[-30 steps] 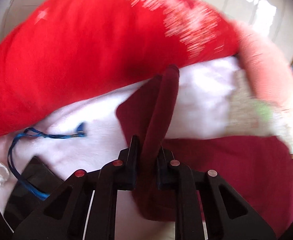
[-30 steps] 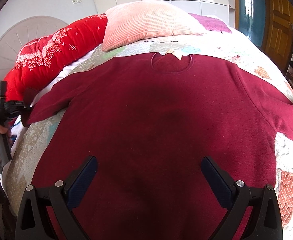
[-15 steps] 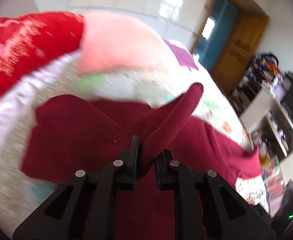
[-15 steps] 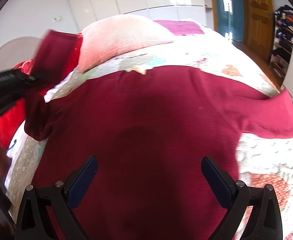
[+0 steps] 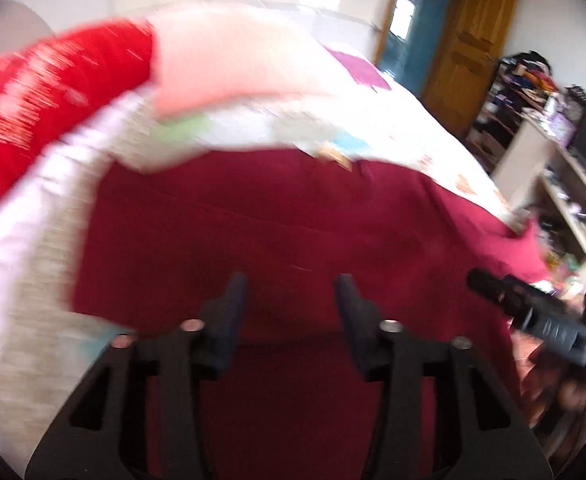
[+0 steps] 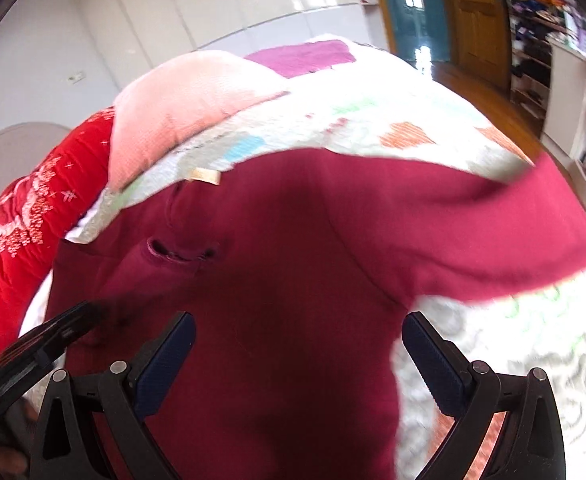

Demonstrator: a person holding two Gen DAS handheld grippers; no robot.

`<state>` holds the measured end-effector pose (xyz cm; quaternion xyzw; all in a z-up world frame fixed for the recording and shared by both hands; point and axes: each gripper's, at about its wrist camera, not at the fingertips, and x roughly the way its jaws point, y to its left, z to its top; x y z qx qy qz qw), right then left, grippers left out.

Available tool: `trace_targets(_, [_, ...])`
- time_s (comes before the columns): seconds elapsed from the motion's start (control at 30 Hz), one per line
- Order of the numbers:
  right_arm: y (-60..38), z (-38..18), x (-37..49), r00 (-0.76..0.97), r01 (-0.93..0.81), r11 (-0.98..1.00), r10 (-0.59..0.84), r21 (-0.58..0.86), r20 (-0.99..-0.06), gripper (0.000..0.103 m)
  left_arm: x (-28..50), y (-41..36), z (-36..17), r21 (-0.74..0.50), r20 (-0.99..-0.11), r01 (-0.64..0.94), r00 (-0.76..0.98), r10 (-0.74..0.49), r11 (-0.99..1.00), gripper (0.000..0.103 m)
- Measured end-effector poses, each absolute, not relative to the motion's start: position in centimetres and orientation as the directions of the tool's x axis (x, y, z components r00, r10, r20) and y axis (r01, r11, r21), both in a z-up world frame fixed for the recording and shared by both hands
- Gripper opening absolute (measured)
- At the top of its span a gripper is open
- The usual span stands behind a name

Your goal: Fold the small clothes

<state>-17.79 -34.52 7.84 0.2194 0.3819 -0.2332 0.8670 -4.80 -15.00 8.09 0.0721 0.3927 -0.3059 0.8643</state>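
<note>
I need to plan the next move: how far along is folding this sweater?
Done: one sleeve lies folded onto the sweater. In hand: nothing; the left gripper has just opened, empty, and the right gripper is open. Left: the other sleeve, then the body.

dark red sweater (image 6: 293,280) being laid flat on patchwork quilt (image 6: 373,120), neck toward the pillows, left sleeve (image 6: 141,268) being folded across the chest, right sleeve (image 6: 493,232) being stretched outward
</note>
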Motion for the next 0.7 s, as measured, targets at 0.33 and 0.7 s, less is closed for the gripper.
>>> trace_targets(0.33, [-32.9, 4.5, -10.1, 0.529, 0.517, 0.841, -0.167, 0.16, -0.832, 0.1, -1.4, -5.4, 8.5, -0.024, -0.703, 0.357, 0.658, -0.269, 0.934, 0.052])
trace_targets(0.7, [-32.8, 11.7, -12.3, 0.658, 0.483, 0.875, -0.386, -0.032, -0.646, 0.005, 0.8, -3.8, 7.9, -0.116, -0.713, 0.268, 0.648, -0.267, 0.957, 0.052])
